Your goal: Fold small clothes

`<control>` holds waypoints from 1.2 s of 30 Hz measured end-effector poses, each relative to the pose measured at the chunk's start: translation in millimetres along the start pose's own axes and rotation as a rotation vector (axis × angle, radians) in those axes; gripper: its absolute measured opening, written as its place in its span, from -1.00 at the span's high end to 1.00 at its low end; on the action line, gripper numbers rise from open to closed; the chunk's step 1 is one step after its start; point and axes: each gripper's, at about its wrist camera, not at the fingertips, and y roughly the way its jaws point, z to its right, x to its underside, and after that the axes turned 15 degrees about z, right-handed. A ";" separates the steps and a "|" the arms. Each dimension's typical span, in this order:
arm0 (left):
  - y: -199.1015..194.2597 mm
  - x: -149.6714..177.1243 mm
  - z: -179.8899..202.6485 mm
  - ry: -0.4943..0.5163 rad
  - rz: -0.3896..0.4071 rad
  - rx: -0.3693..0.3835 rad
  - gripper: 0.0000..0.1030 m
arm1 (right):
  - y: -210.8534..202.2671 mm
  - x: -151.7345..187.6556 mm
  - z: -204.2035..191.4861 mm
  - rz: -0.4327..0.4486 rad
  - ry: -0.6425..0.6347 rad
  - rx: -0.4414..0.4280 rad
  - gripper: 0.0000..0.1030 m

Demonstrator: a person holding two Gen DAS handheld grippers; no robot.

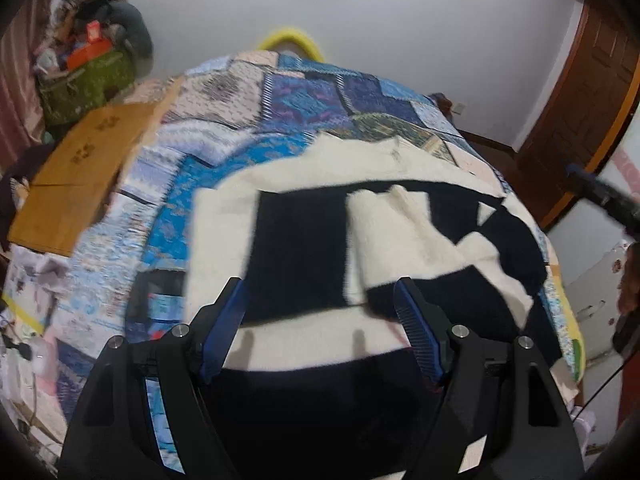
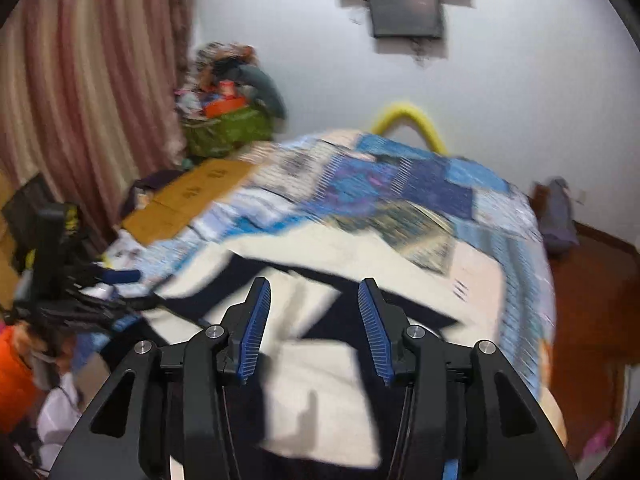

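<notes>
A cream and black fuzzy garment [image 1: 320, 240] lies spread on a blue patchwork quilt [image 1: 280, 120] on the bed, with one sleeve folded in across its front. My left gripper [image 1: 320, 292] is open and empty, hovering just above the garment's near part. In the right wrist view, my right gripper [image 2: 314, 296] is open and empty above the same garment [image 2: 320, 392], which is blurred there. The left gripper [image 2: 120, 276] shows at the left edge of that view. The right gripper [image 1: 600, 196] shows at the right edge of the left wrist view.
A flattened cardboard box [image 1: 80, 172] lies on the bed's left side. A green bag heaped with clutter [image 1: 88, 80] stands by the wall, near pink curtains [image 2: 80, 100]. A yellow hoop [image 1: 288, 42] sticks up behind the bed. A wooden door [image 1: 580, 100] is at the right.
</notes>
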 end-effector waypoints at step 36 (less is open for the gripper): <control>-38.5 -124.0 73.3 0.178 0.271 0.161 0.87 | 9.2 74.2 73.2 -0.152 0.169 0.138 0.12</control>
